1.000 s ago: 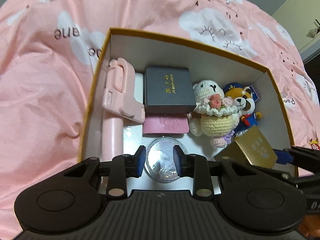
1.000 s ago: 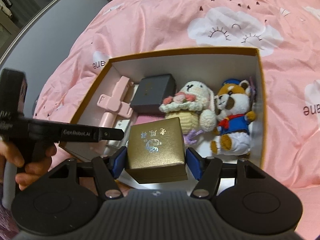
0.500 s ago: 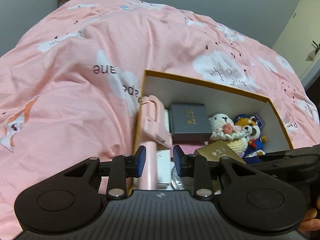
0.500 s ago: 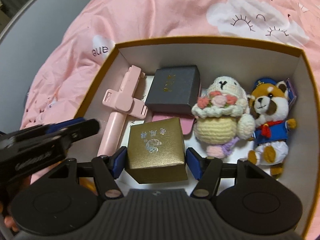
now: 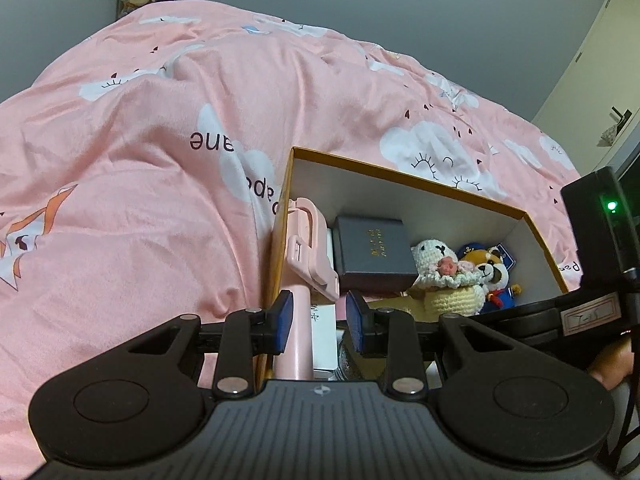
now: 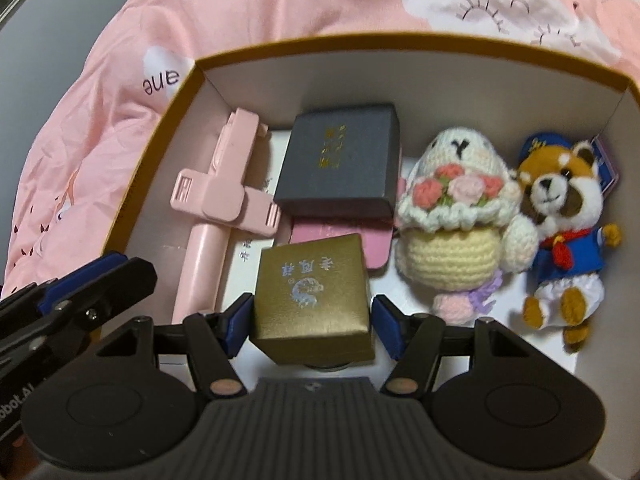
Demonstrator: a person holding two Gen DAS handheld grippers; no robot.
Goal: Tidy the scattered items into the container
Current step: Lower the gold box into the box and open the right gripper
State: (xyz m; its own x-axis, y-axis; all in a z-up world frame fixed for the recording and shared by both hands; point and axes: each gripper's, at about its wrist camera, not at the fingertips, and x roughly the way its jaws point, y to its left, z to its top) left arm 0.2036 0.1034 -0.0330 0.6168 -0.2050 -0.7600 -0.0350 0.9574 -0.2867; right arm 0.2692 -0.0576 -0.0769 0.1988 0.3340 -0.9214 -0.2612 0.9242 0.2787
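R gripper [image 6: 312, 322]: pointed steeply down into the box [image 6: 400, 44], blue pads at both sides of the gold box [image 6: 312, 292]; left pad touched it, a thin gap seemed to show at the right, so a firm clamp couldn't be confirmed.
L gripper [image 5: 318, 320]: angled down over the box's near-left corner, jaws part-way apart, nothing between the pads; pink stick [image 5: 296, 336] lay behind them inside the box.
L gripper, seen from R view: its dark fingers crossed the lower-left corner, over the box edge.
Hand: only a sliver of skin [image 5: 612, 364] showed at far right of L view, behind the R tool body.
Hidden: round clear item under the gold box, mostly covered, only a dark edge visible; flat white pack under the stick, print unreadable.
Box contents: pink stick along left wall; dark grey box [image 6: 340, 164] atop a pink case [image 6: 372, 248]; knit bunny [image 6: 456, 216] beside a sailor bear [image 6: 564, 216], touching.
Setting: box sat on a pink cloud-print duvet [image 5: 140, 200].
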